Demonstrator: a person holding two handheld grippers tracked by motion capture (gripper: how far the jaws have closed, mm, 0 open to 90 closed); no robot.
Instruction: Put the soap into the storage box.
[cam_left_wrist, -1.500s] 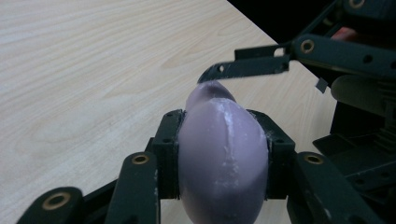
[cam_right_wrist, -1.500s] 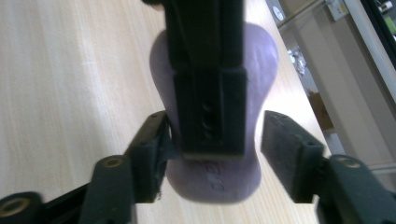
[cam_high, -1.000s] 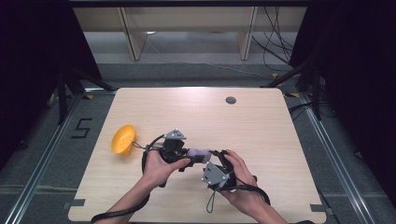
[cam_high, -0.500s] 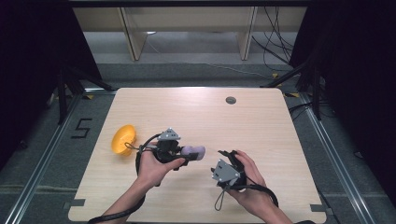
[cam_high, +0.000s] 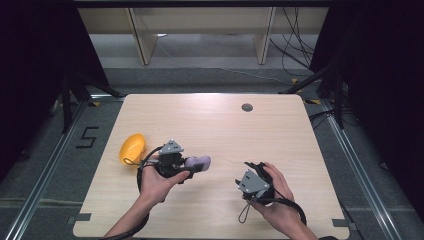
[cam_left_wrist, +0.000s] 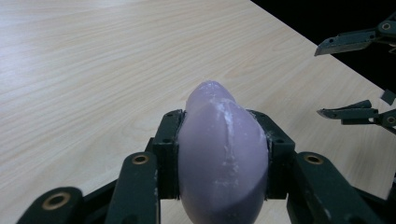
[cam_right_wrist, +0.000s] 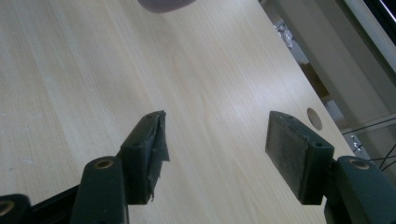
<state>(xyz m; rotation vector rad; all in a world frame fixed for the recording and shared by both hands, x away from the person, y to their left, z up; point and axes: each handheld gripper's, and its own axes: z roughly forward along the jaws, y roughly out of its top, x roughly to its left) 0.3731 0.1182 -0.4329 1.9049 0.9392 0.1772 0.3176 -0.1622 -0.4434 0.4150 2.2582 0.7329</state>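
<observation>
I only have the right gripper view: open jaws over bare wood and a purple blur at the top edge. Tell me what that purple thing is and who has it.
Observer: It is a smooth lilac egg-shaped object, clamped between the left gripper's pads and pointing toward your side.
Operator: Report whether it rests on the table.
Observer: The high view shows it held out sideways from the left hand; whether it is clear of the wood I cannot tell.
Operator: Say what else is on the table.
Observer: An orange bowl-like piece lies near the table's left edge, behind the left hand.
Operator: Confirm my gripper is clear.
Observer: The right gripper is open with nothing between its jaws, apart from the lilac object.
</observation>
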